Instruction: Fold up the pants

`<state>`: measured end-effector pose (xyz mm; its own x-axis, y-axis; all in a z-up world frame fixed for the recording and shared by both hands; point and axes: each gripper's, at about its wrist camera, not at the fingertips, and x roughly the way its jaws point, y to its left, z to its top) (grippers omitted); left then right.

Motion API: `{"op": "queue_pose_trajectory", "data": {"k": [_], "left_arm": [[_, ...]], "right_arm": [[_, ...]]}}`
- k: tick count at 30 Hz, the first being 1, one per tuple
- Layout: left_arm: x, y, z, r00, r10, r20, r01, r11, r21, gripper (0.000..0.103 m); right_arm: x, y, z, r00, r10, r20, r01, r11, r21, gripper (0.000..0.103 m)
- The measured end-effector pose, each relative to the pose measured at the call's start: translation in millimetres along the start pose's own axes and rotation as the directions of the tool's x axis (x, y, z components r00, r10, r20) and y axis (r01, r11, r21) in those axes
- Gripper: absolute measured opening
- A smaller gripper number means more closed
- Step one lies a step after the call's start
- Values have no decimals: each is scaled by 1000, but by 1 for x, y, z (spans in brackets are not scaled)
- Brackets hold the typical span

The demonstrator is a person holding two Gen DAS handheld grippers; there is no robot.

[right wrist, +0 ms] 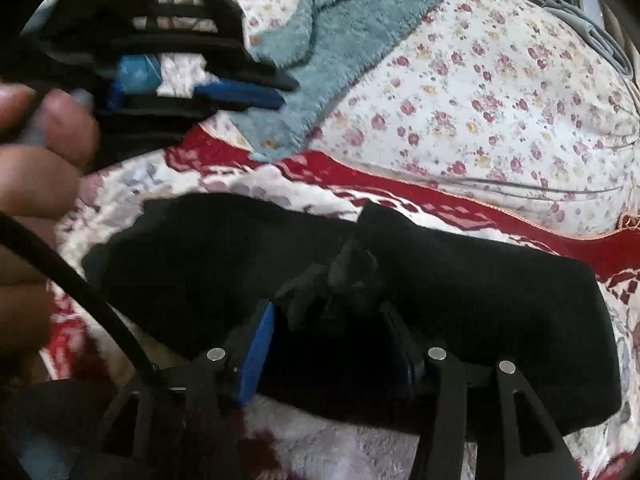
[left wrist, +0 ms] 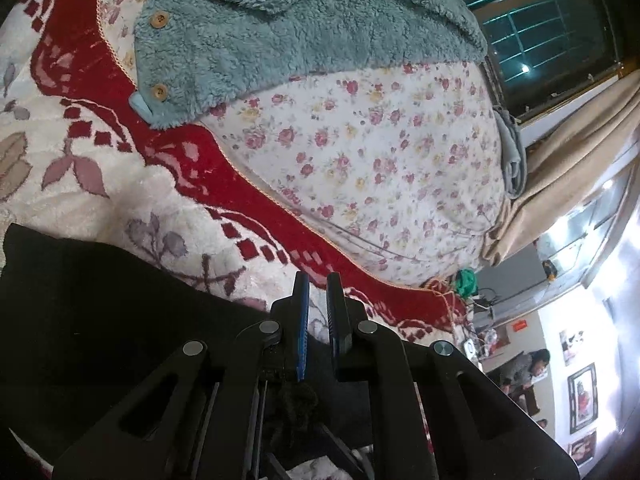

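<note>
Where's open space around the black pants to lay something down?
Bare floral sheet lies between the teal fleece and the red-and-white blanket. A blanket strip beyond the black pants is free too. It's crowded where the right gripper and left gripper work.

Both wrist cameras sat low and close over the bed (left wrist: pixel 360 152), facing across it toward the window (left wrist: pixel 540 20); both caught the teal fleece (left wrist: pixel 300 28) and black pants (right wrist: pixel 460 280).
</note>
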<state>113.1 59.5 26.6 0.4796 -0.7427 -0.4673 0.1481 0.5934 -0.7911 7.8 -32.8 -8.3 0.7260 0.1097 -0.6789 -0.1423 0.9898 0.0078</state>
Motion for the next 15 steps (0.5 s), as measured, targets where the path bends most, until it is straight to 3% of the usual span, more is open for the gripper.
{"op": "queue_pose_trajectory", "data": {"k": [3, 6, 9, 11, 15], "left_arm": [[3, -9, -2, 1000, 14, -1, -14, 1000, 8, 6], [14, -29, -11, 999, 24, -31, -22, 999, 38, 6], [39, -60, -36, 993, 60, -97, -51, 994, 97, 6], [57, -75, -54, 985, 106, -136, -90, 989, 116, 6], [94, -81, -88, 965, 203, -164, -182, 974, 135, 6]], "right_arm": [[-41, -11, -2, 994, 37, 104, -37, 999, 1, 51], [-69, -47, -1, 986, -21, 166, 13, 999, 49, 51], [-85, -108, -1, 973, -100, 209, 71, 988, 138, 51], [-88, -151, -1, 971, -121, 205, 86, 981, 172, 51], [-75, -217, -3, 991, -46, 127, 29, 990, 136, 51]]}}
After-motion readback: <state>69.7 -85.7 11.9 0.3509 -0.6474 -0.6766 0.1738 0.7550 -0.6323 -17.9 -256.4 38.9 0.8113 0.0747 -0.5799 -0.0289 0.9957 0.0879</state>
